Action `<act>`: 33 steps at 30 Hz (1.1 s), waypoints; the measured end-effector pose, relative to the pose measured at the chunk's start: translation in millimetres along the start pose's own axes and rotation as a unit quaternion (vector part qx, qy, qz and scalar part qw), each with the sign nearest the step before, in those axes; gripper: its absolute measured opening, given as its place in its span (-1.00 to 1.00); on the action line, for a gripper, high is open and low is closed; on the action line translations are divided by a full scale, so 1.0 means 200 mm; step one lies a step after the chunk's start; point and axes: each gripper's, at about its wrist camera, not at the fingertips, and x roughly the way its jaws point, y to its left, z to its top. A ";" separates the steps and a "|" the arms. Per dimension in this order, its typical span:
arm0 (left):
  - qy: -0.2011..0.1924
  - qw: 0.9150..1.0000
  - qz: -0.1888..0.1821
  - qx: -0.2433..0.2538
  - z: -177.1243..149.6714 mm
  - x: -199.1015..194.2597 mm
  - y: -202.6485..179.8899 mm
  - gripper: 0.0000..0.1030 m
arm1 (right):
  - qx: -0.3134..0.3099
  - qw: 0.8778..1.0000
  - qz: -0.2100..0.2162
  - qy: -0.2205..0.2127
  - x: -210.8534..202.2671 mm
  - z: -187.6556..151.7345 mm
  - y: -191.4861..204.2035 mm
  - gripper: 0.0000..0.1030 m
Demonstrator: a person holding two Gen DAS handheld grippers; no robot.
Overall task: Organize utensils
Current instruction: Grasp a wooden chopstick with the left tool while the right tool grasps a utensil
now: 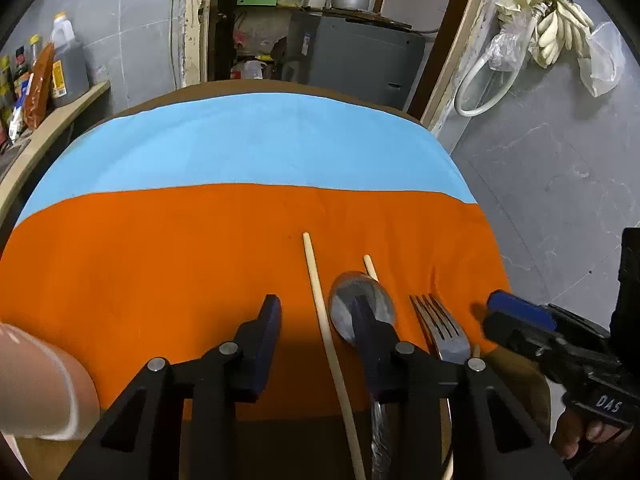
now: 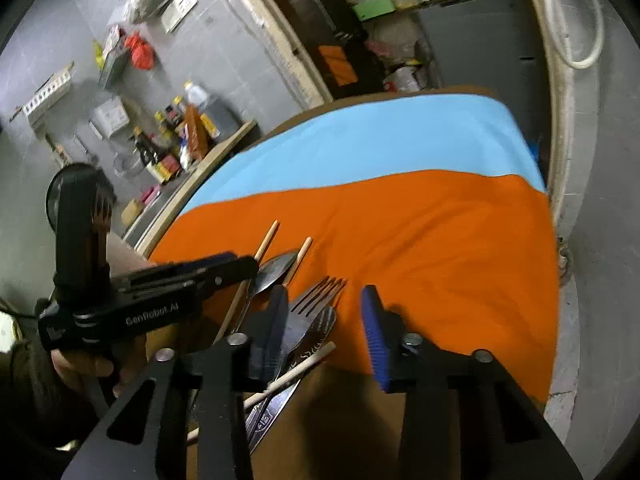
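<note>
While the left gripper (image 1: 316, 344) hangs low over the near edge of the table, its two fingers stand wide apart and hold nothing. One chopstick (image 1: 320, 312) lies on the cloth in the gap between them, running away from the camera. The right-hand finger of this gripper sits over the bowl of the spoon (image 1: 360, 304), which lies face up just beside that chopstick; whether the finger touches the spoon cannot be told. A second chopstick (image 1: 370, 266) pokes out from behind the spoon bowl.

The fork (image 1: 440, 328) lies just to the right of the spoon, tines pointing away. All of these rest on the orange half of the cloth (image 1: 180, 248), near its front edge, and the blue half (image 1: 248, 148) lies beyond them.

The right gripper (image 2: 326, 332) is also spread wide and grips nothing. In its own view the left-hand finger stands just beside the fork (image 2: 312, 308), with bare orange cloth (image 2: 440, 248) between the two fingers. A third chopstick (image 2: 296, 372) lies crosswise over the fork handle, at the table edge. The spoon (image 2: 272, 270) lies beyond, partly hidden by the left gripper (image 2: 224, 268).
</note>
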 end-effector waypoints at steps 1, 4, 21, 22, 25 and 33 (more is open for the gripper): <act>0.002 1.000 0.000 0.001 0.01 0.01 0.00 -0.42 | 0.005 1.000 0.005 0.007 0.02 0.00 0.00 -0.47; 0.015 1.000 0.004 0.005 0.02 0.04 0.02 -0.56 | 0.019 0.999 0.011 0.023 0.06 -0.02 -0.02 -0.48; 0.046 0.999 -0.013 0.011 0.10 0.14 0.04 -0.67 | 0.125 0.986 0.061 0.094 0.26 0.01 -0.07 -0.65; 0.049 0.999 -0.008 0.014 0.11 0.15 0.04 -0.77 | 0.136 0.984 0.064 0.097 0.27 0.00 -0.09 -0.68; 0.056 0.998 -0.010 0.011 0.12 0.14 0.04 -0.85 | 0.177 0.975 0.078 0.105 0.29 -0.02 -0.10 -0.76; 0.018 0.999 -0.030 -0.002 0.10 -0.04 0.03 -0.90 | 0.223 0.966 0.091 0.092 0.27 -0.13 -0.02 -0.84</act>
